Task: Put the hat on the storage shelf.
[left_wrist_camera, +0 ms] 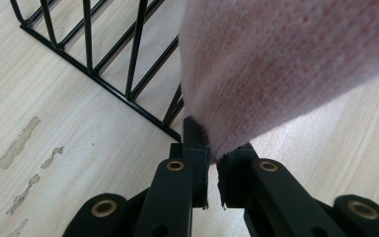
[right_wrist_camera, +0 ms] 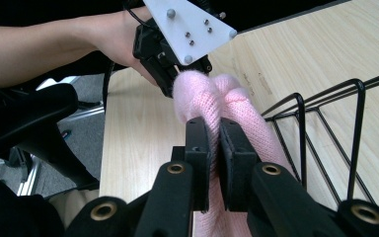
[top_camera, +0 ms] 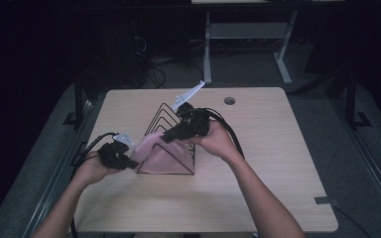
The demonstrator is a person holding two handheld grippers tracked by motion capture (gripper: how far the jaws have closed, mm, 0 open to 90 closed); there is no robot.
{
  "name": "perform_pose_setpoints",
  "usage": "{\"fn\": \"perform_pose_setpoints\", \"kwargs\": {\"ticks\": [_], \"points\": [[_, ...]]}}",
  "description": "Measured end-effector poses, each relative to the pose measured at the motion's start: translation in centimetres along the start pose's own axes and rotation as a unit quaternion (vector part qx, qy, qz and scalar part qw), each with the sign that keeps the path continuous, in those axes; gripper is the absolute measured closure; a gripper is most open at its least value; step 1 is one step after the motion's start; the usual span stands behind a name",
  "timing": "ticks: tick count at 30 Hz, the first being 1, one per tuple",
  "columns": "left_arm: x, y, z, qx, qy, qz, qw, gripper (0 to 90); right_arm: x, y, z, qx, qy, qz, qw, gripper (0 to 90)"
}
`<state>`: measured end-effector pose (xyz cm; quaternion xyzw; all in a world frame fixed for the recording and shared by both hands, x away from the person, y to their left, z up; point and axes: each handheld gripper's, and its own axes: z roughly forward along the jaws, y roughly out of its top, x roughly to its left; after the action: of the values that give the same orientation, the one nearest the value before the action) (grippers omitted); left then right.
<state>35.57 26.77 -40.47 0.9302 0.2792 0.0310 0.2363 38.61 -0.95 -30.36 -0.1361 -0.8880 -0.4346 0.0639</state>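
Observation:
A pink knitted cloth [top_camera: 161, 157] lies draped in the front slot of a black wire rack [top_camera: 162, 112] at the table's middle. My left gripper [top_camera: 132, 162] is at the cloth's left end; in the left gripper view my left gripper [left_wrist_camera: 214, 149] is shut on the cloth's [left_wrist_camera: 286, 64] edge, beside the rack's [left_wrist_camera: 103, 54] corner. My right gripper [top_camera: 165, 138] reaches over the rack from the right. In the right gripper view my right gripper [right_wrist_camera: 213, 126] pinches a raised fold of the cloth [right_wrist_camera: 237, 103], with the left gripper [right_wrist_camera: 170, 81] holding the far end.
The wooden table [top_camera: 258, 163] has a round cable hole [top_camera: 229, 100] at the back right and scuffed patches [left_wrist_camera: 17, 143] near the left gripper. A white desk frame [top_camera: 207, 49] stands on the floor behind. Dark floor surrounds the table.

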Motion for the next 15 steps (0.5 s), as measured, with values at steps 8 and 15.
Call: {"fn": "perform_pose_setpoints", "kwargs": {"ticks": [8, 15], "points": [[0.19, -0.11, 0.18, 0.006, -0.003, -0.003, 1.0, 85.3, 0.24, -0.13, 0.01, -0.004, 0.002, 0.007, 1.0, 81.5], [0.2, -0.66, 0.28, -0.004, -0.009, -0.014, 0.9999, 84.7, 0.34, -0.16, 0.16, -0.003, -0.002, -0.003, 1.0, 77.3]]}}
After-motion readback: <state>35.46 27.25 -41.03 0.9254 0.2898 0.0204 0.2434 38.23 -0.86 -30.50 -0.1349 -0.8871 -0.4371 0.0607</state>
